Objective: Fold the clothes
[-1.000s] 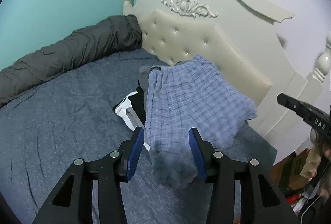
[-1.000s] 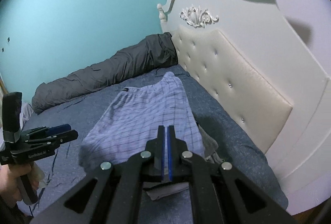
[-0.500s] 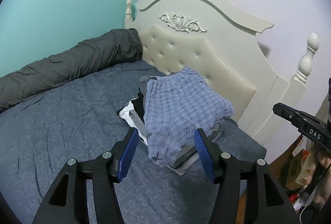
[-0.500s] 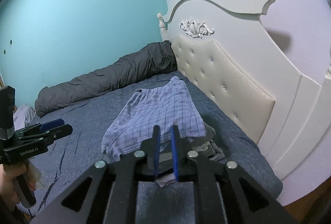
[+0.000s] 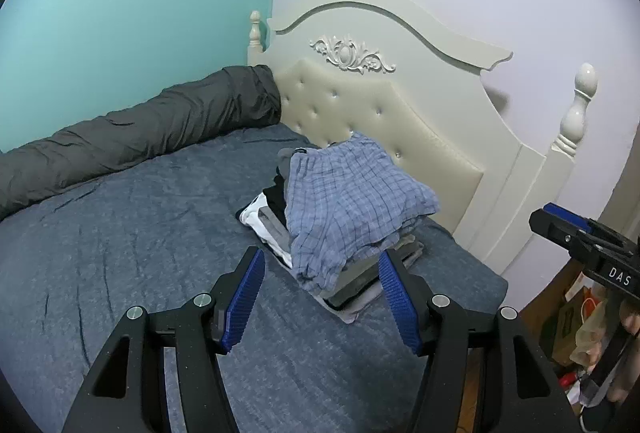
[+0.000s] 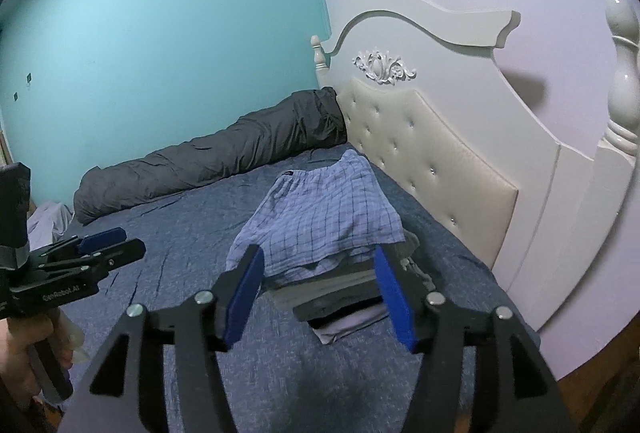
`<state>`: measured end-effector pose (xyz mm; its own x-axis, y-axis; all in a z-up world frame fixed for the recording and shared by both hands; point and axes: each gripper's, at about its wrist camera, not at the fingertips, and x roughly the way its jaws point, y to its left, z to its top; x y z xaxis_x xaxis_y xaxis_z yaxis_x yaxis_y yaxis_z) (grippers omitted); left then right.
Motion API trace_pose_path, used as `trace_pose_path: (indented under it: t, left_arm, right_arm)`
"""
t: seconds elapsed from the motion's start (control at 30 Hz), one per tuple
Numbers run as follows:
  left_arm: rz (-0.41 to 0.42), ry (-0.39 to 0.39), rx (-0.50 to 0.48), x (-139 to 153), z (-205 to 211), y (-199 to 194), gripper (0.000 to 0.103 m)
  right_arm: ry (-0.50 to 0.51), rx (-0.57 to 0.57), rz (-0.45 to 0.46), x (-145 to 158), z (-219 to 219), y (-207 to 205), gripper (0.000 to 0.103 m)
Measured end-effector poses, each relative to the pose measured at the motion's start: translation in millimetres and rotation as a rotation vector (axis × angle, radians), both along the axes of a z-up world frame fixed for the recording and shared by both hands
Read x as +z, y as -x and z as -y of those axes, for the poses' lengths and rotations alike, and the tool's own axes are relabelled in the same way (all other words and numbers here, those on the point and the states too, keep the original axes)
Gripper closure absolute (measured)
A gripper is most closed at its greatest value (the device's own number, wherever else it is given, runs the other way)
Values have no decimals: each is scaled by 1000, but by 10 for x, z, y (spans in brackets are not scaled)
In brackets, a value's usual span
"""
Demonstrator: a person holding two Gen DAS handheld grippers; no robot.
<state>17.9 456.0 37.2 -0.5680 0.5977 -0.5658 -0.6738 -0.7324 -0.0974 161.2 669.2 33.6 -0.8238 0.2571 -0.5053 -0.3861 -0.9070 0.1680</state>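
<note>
Both claws hang spread and empty, left claw and right claw. Just beyond them the folded plaid shorts top the clothes stack on the bed by the headboard. Folding looks nearly finished.

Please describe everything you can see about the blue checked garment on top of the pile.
The blue checked garment is light blue, thin-looking woven cloth with a dark grid pattern. It lies folded, a little rumpled, on top of a stack of folded clothes on the dark blue bed, close to the padded headboard. A waistband edge with a small dark label faces away. Its near edge droops over the stack. No tool touches it.
</note>
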Motion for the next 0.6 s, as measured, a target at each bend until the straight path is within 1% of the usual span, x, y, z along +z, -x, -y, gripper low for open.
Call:
trace_pose_path:
  t: [0.13, 0.17, 0.23, 0.27, 0.37, 0.6]
  left_arm:
    - [-19, -3, 2, 28, 121, -131, 39]
    - [-22, -5, 3, 32, 154, -166, 36]
    - [-29, -18, 3, 33, 219, -229, 7]
    - [-38, -28, 7, 38, 260, -271, 5]
    - [-53, -33, 10, 35, 357, -372, 4]
    - [-60, -46, 8, -13, 535, -584, 0]
  right_arm:
    - [16, -17, 5, -23, 95, -100, 35]
    - [17, -27, 5, -31, 123, -130, 31]
    - [16, -48, 5, -46, 180, -190, 28]
    - [16, -53, 5, -52, 208, -219, 25]
    - [11, -66, 6, -71, 302, -312, 21]
    - [9, -75, 3, -92, 495, -497, 16]
